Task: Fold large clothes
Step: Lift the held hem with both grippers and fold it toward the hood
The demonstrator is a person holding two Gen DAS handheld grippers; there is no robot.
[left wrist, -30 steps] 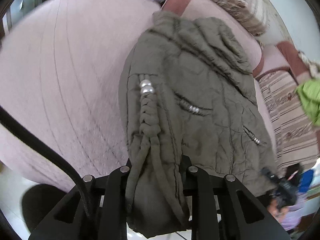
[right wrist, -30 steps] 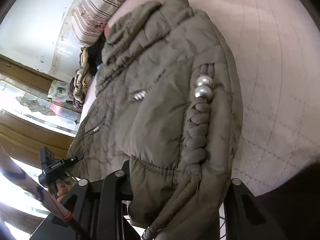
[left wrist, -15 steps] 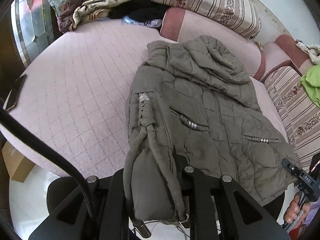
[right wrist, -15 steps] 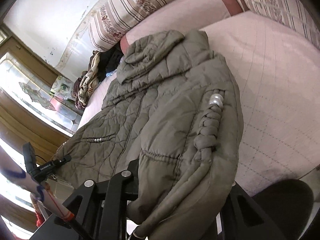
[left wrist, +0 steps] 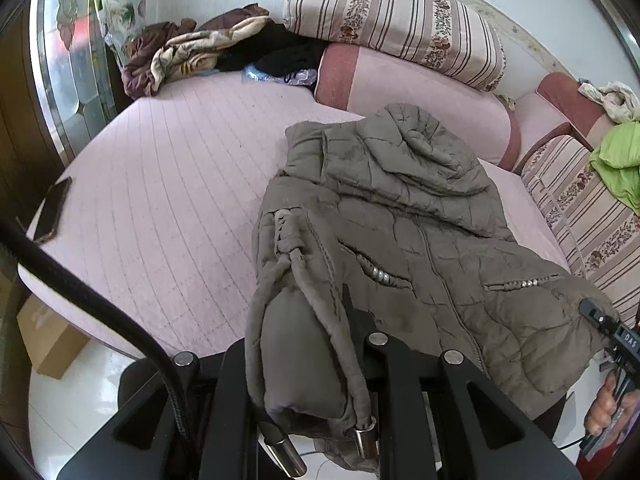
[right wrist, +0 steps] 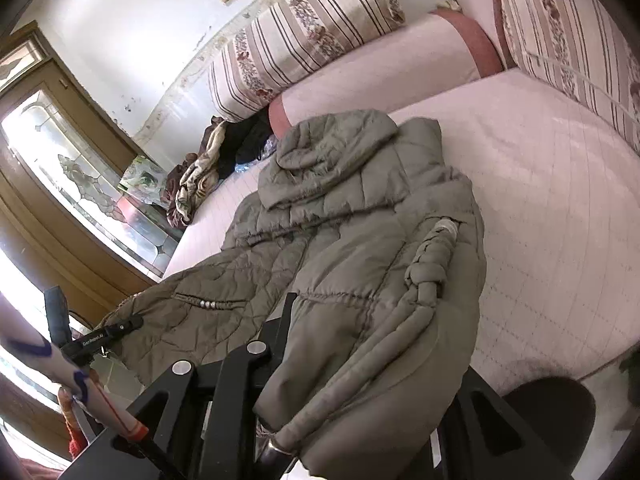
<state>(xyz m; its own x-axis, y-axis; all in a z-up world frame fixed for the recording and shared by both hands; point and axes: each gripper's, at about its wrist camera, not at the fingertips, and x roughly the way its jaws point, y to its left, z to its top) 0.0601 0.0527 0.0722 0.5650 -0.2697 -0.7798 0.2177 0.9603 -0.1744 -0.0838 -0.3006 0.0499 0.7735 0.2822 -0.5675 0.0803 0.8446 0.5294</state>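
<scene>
1. Plainly, the olive padded jacket (left wrist: 404, 216) lies face up on the pink quilted bed (left wrist: 168, 200), its hood (left wrist: 404, 148) toward the pink bolster (left wrist: 420, 92) at the far side and its hem hanging off the near edge, where both claws have hold of it.
2. The left claw (left wrist: 316, 364) is pinched fully together on the jacket's bottom corner; the padded hem and its braided drawcord (left wrist: 284, 236) bunch up between the black fingers (left wrist: 384, 360), with the metal cord tips dangling below.
3. The right claw (right wrist: 352, 360) grips the opposite bottom corner; its jaws are closing with a thick wad of hem between them, and the cloth drapes over the right-hand finger, hiding it.
4. Holding the two hem corners at once makes sense: judging by this, the bottom edge is meant to be carried toward the hood for a crosswise fold, and matched grips keep that edge straight.
5. The sleeves appear already tucked in along the sides, so the garment reads as a narrow rectangle; I judge the fold about midway.
6. Relative to each claw, the jacket stretches forward and away, hem in the jaws, body sloping down to the bed, hood farthest off.
7. A phone (left wrist: 52, 208) rests near the bed's left edge, well clear of the jacket.
</scene>
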